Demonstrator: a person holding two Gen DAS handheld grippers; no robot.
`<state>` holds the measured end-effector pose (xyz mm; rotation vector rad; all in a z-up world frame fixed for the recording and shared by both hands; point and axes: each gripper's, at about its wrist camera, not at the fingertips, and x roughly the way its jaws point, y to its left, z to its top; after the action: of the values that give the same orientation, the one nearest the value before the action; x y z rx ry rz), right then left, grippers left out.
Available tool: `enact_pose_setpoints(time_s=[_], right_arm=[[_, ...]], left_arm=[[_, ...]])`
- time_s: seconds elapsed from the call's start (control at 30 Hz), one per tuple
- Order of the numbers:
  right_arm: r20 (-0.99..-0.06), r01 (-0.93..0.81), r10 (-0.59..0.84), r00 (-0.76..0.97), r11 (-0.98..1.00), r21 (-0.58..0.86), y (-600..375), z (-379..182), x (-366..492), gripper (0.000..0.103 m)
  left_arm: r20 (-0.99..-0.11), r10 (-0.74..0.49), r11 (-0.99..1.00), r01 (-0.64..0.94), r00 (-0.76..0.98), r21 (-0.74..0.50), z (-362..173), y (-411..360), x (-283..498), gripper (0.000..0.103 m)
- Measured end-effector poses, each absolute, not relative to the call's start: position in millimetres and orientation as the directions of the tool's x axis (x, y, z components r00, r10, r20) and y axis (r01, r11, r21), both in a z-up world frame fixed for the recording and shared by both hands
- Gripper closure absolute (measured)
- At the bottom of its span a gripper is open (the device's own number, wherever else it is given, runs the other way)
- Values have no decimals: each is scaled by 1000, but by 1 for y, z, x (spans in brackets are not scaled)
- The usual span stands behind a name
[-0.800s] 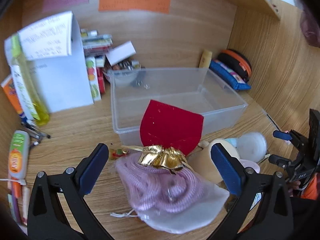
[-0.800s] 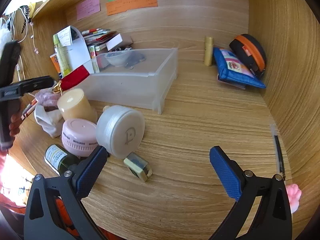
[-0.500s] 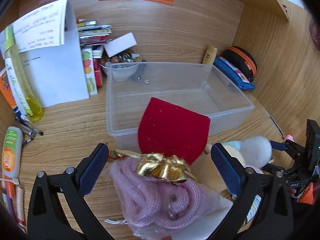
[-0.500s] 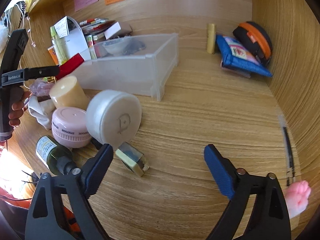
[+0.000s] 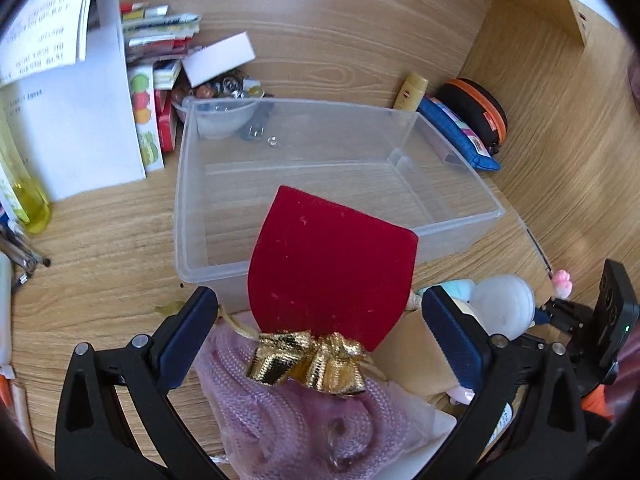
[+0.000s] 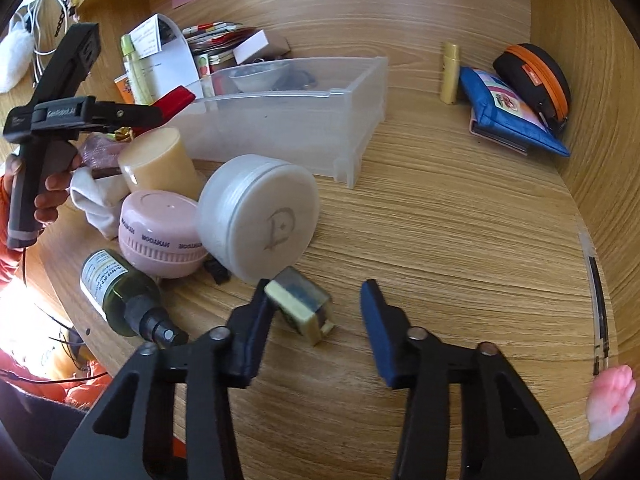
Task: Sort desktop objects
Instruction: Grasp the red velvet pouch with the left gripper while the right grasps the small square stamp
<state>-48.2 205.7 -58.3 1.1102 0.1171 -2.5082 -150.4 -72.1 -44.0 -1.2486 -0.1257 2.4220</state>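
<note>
A clear plastic bin (image 5: pixel 460 216) stands on the desk; it also shows in the right wrist view (image 6: pixel 304 120). My left gripper (image 5: pixel 320 324) is open, above a red velvet pouch (image 5: pixel 332 268) with a gold top that rests on a pink knitted bundle (image 5: pixel 304 420) at the bin's near wall. My right gripper (image 6: pixel 316 300) is open but narrowing around a small cream and dark block (image 6: pixel 300 304). Just beyond it are a white round case (image 6: pixel 260 216), a pink round jar (image 6: pixel 160 232), a cream candle (image 6: pixel 156 160) and a green bottle (image 6: pixel 120 292).
A blue pouch (image 6: pixel 508 116), an orange-trimmed black case (image 6: pixel 536 76) and a yellow tube (image 6: pixel 450 72) lie at the back right. Papers, boxes and a yellow bottle (image 5: pixel 24 200) crowd the back left. A pen (image 6: pixel 598 300) with a pink paw end lies at right.
My left gripper has moved forward and up over the red pouch toward the bin. My right gripper has moved forward to the small block and its jaws have narrowed.
</note>
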Motion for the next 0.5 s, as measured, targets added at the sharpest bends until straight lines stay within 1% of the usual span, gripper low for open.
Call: enact_pose_setpoints(time_s=[0.03,0.07,0.13,0.17,0.23,0.3,0.43,0.5], right_arm=[[-727,388,-323,-607,-918,83,205,-58,-48,77],[-727,389,-322,-607,-918,81,205,-59,-48,77],[-725,389,-316,-612,-918,71,203,-59,-46,77],[-724,387,-311,-616,-920,65,203,-59,-45,77],[-724,389,-304,-619,-920,54,202,-59,-44,78],[-723,391,-299,-623,-919,44,201,-57,-42,78],[-719,385,-293,-631,-922,39,203,-53,-42,78],[-717,373,-286,-635,-927,40,205,-50,-42,78]], left_arm=[[-769,390,-914,-310,-507,-259,-47,-71,-151,0],[-773,382,-918,-307,-507,-253,-50,-72,-151,2],[-777,348,-930,-297,-524,-217,-54,-72,-150,10],[-775,339,-932,-299,-533,-202,-54,-73,-150,13],[-771,337,-934,-298,-541,-199,-54,-76,-149,23],[-768,335,-934,-299,-546,-195,-52,-79,-149,29],[-751,323,-937,-303,-576,-172,-46,-78,-146,37],[-738,320,-938,-308,-594,-159,-42,-74,-143,39]])
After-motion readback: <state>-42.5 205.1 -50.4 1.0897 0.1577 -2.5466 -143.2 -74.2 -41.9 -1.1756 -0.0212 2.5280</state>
